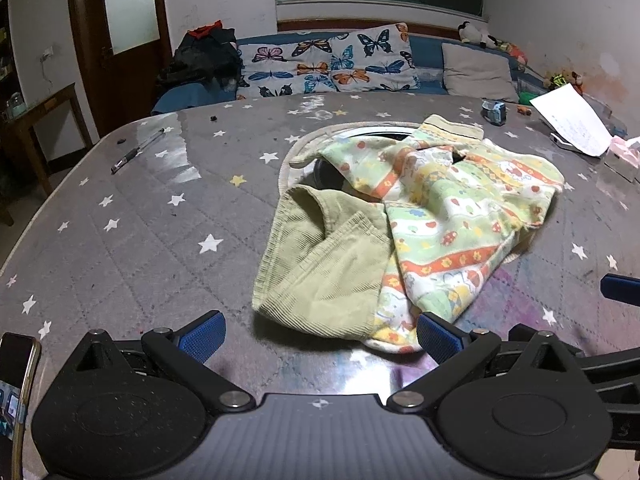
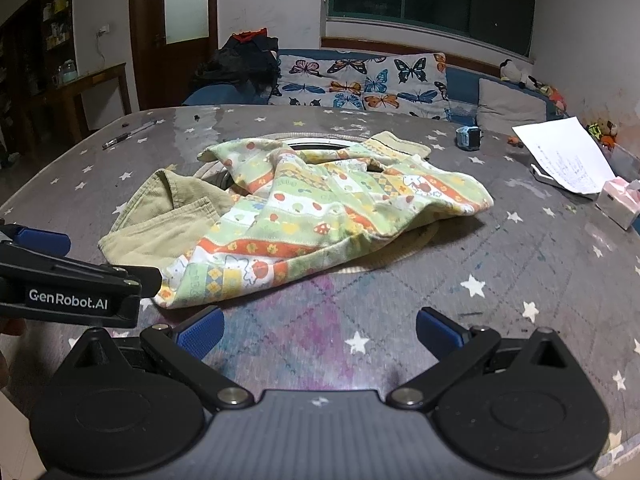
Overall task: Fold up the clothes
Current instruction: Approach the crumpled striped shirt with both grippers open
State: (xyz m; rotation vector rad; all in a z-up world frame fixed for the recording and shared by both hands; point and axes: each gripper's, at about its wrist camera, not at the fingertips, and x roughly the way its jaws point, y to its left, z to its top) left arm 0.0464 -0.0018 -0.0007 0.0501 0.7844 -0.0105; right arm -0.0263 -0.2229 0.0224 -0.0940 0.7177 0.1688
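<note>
Left wrist view
Left gripper [image 1: 320, 336]: its 2 blue-padded fingers stand wide apart, holding nothing, low over the table [image 1: 120, 240].
Printed garment [image 1: 452, 216]: crumpled, green, yellow and orange pattern, lying mid-table just beyond the fingers; its near hem is beside the right-hand fingertip, contact not clear.
Olive corduroy garment [image 1: 320, 268]: partly under the printed garment on its left side, near edge close to the gripper.
Round opening [image 1: 312, 148]: ringed hole in the table top, partly covered by both garments.
Pen [image 1: 138, 151]: far left on the table, well apart from the clothes.
Paper sheet [image 1: 572, 120]: far right edge.
Right gripper [image 1: 620, 289]: only 1 blue tip shows at the right edge.

Right wrist view
Right gripper [image 2: 320, 332]: fingers spread apart, empty, over bare table to the right of the clothes' near corner.
Printed garment [image 2: 320, 216]: ahead and left of the fingers, not touching them.
Olive corduroy garment [image 2: 160, 220]: left, under the printed one.
Left gripper [image 2: 68, 276]: seen side-on at the left, near the printed garment's corner.
Watch [image 2: 469, 137]: far side, near the paper sheet [image 2: 568, 152].
Butterfly pillow [image 2: 368, 84]: on the sofa behind the table.
</note>
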